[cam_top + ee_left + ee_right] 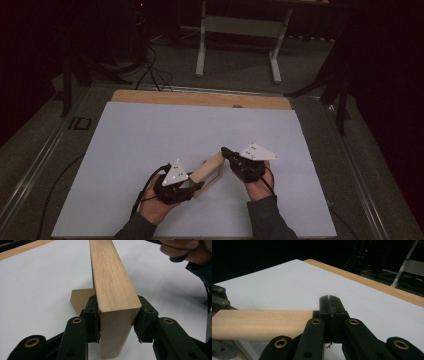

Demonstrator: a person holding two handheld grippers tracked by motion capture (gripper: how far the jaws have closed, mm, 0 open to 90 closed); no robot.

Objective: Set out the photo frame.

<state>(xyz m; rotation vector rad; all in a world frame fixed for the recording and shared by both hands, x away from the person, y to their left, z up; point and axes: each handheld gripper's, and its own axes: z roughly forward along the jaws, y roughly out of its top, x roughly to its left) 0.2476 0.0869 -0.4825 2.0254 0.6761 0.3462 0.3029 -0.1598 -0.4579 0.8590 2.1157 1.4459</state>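
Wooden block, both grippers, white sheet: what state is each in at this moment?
Wooden block: clamped at one end, held above the sheet.
Left gripper: fingers shut on the block's sides.
Right gripper: fingers fully shut beside the block's far end; whether it touches is unclear.
White sheet: lying flat.

One wooden block (112, 282), two hand-held grippers (197, 186)
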